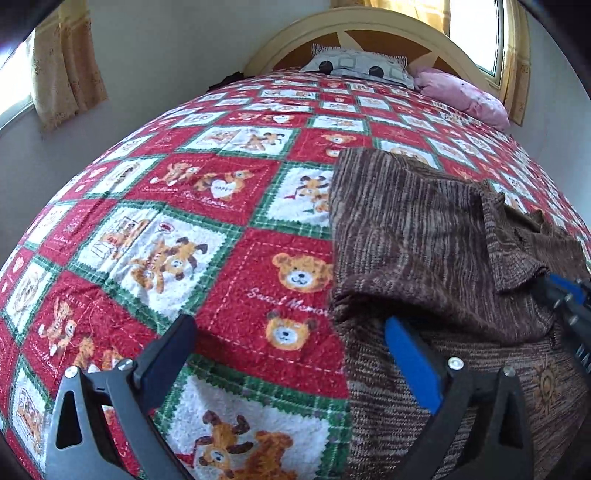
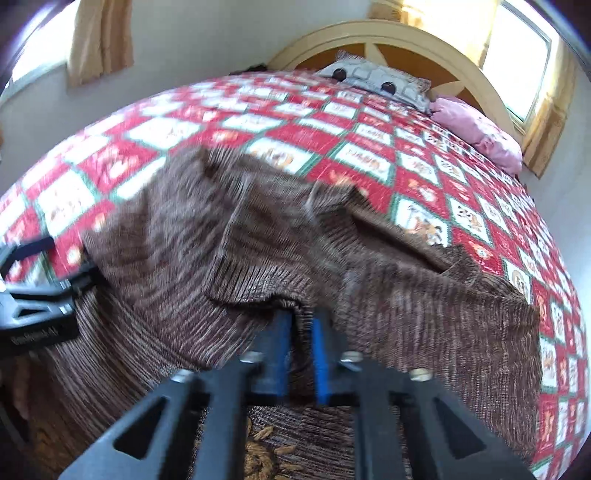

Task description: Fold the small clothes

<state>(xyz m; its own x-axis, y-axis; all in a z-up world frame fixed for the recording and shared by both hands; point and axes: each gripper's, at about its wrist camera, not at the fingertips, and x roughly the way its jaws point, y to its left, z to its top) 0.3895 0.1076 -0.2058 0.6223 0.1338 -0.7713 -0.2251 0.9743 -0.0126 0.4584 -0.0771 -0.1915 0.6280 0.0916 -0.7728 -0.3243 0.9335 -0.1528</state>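
A brown striped knitted garment (image 1: 424, 229) lies partly folded on the right half of the bed, with an embroidered sun motif (image 1: 546, 384) near its front. My left gripper (image 1: 288, 332) stands wide open above the garment's left edge. Its blue right pad (image 1: 410, 362) is over the knit, its left finger (image 1: 173, 347) is over the quilt, and nothing is gripped. My right gripper (image 2: 301, 325) is shut on a raised fold of the garment (image 2: 166, 240). In the left wrist view it shows at the right edge (image 1: 565, 291).
The bed carries a red, white and green teddy-bear quilt (image 1: 221, 206). A grey pillow (image 1: 354, 66) and a pink pillow (image 1: 461, 96) lie against the arched headboard (image 1: 369, 26). Curtained windows (image 1: 66, 59) flank the bed, and a wall runs along its left side.
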